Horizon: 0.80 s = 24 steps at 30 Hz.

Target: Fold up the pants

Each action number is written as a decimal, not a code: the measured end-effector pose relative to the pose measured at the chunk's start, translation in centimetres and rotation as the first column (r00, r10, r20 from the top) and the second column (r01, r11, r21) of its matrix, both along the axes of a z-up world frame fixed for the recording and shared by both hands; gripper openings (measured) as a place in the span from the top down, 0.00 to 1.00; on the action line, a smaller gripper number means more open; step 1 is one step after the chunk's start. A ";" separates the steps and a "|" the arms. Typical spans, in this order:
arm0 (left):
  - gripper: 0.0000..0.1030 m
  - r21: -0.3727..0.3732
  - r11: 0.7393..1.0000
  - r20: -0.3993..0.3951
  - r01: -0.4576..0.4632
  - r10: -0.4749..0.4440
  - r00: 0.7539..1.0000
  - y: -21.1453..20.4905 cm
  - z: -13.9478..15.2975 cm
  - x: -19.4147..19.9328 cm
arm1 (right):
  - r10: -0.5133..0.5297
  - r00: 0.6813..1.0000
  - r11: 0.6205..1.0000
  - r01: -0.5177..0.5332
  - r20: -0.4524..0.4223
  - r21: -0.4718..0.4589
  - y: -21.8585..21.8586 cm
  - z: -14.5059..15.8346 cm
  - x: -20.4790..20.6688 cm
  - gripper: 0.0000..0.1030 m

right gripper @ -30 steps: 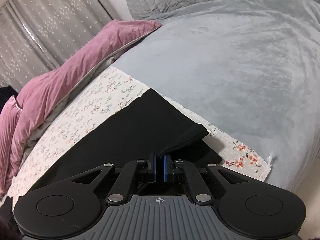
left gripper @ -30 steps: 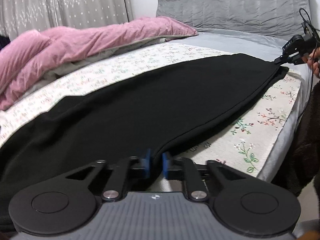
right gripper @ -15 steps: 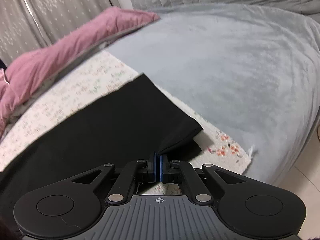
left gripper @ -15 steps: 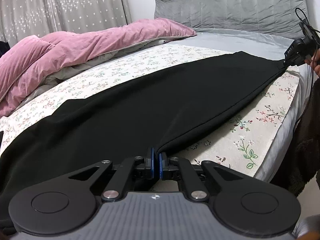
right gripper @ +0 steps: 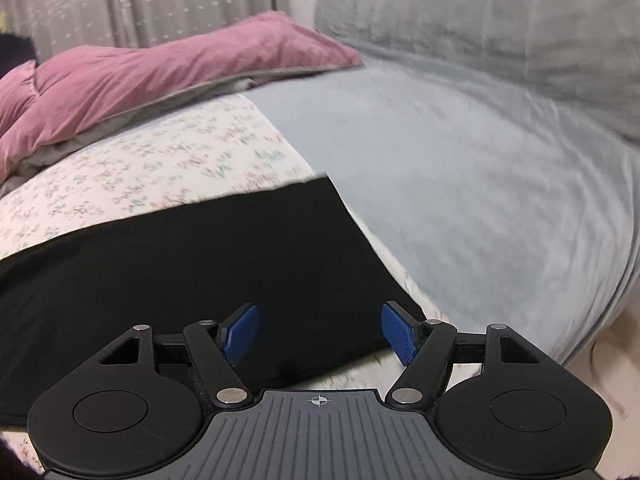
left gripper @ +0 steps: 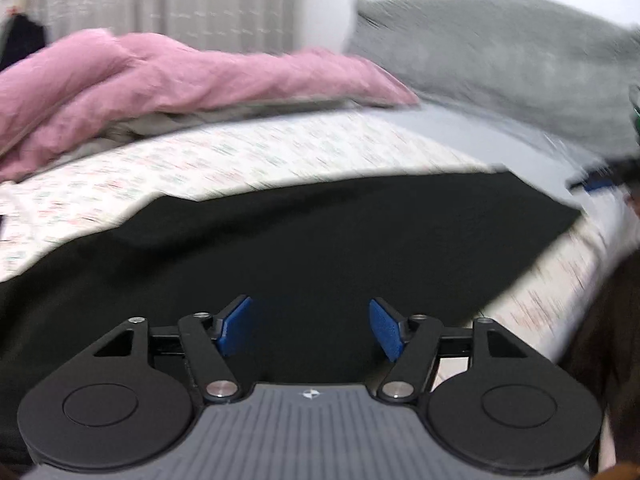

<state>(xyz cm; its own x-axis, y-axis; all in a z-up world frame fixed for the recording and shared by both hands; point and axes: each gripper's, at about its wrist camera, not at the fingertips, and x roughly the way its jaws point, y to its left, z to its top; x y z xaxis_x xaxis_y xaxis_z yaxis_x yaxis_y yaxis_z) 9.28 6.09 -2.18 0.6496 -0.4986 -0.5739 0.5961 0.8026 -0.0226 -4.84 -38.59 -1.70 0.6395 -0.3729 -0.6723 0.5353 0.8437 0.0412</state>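
Above the black pants (left gripper: 320, 248) on the floral sheet (right gripper: 132, 176), your left gripper (left gripper: 311, 326) and right gripper (right gripper: 319, 332) have just sprung wide, gripping nothing.

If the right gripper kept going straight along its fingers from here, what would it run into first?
Most likely the black pants lying flat on the bed: the open right gripper, its jaws just opened with nothing between them, points down at their end. Depth is unclear, so the floral sheet beyond is possible.

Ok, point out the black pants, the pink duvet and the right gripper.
black pants (right gripper: 200, 264): right wrist view, flat middle of the fabric.
pink duvet (left gripper: 160, 76): left wrist view, rumpled top.
right gripper (right gripper: 319, 334): right wrist view, midway between fingertips.
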 end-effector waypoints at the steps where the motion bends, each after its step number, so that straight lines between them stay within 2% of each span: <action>1: 0.19 -0.005 0.999 0.008 -0.045 0.045 0.999 0.4 0.5 0.7 | 0.017 1.000 1.000 -0.017 0.000 -0.014 0.4 0.5 0.5 0.32; 6: 0.18 -0.024 0.975 0.046 -0.221 0.222 0.974 2.3 2.9 5.0 | 0.152 0.988 0.987 -0.152 -0.003 -0.043 3.9 2.6 4.4 0.32; 8: 0.18 -0.012 0.964 0.059 -0.266 0.266 0.962 2.4 3.7 6.8 | 0.234 0.972 0.972 -0.233 0.011 -0.030 5.9 3.2 6.6 0.32; 11: 0.16 -0.028 0.954 0.038 -0.299 0.299 0.953 2.9 3.9 9.3 | 0.358 0.933 0.934 -0.358 0.027 0.002 9.3 3.6 10.5 0.32; 14: 0.11 -0.031 0.942 0.031 -0.333 0.334 0.942 3.7 2.5 10.6 | 0.480 0.875 0.874 -0.483 0.058 0.053 13.3 3.5 14.7 0.32; 17: 0.09 -0.034 0.928 0.026 -0.370 0.371 0.928 4.9 0.9 11.0 | 0.574 0.816 0.811 -0.577 0.060 0.092 17.2 2.7 18.9 0.32; 19: 0.09 -0.033 0.916 -0.015 -0.400 0.400 0.916 5.9 0.1 11.4 | 0.626 0.778 0.772 -0.627 0.044 0.104 19.8 1.9 21.7 0.32; 22: 0.09 -0.018 0.918 -0.048 -0.396 0.394 0.918 7.1 0.1 12.1 | 0.721 0.692 0.685 -0.718 0.026 0.124 24.1 0.7 25.6 0.32; 24: 0.09 -0.011 0.925 -0.055 -0.379 0.378 0.924 7.6 0.0 12.3 | 0.782 0.622 0.613 -0.778 0.030 0.140 26.6 0.1 28.1 0.32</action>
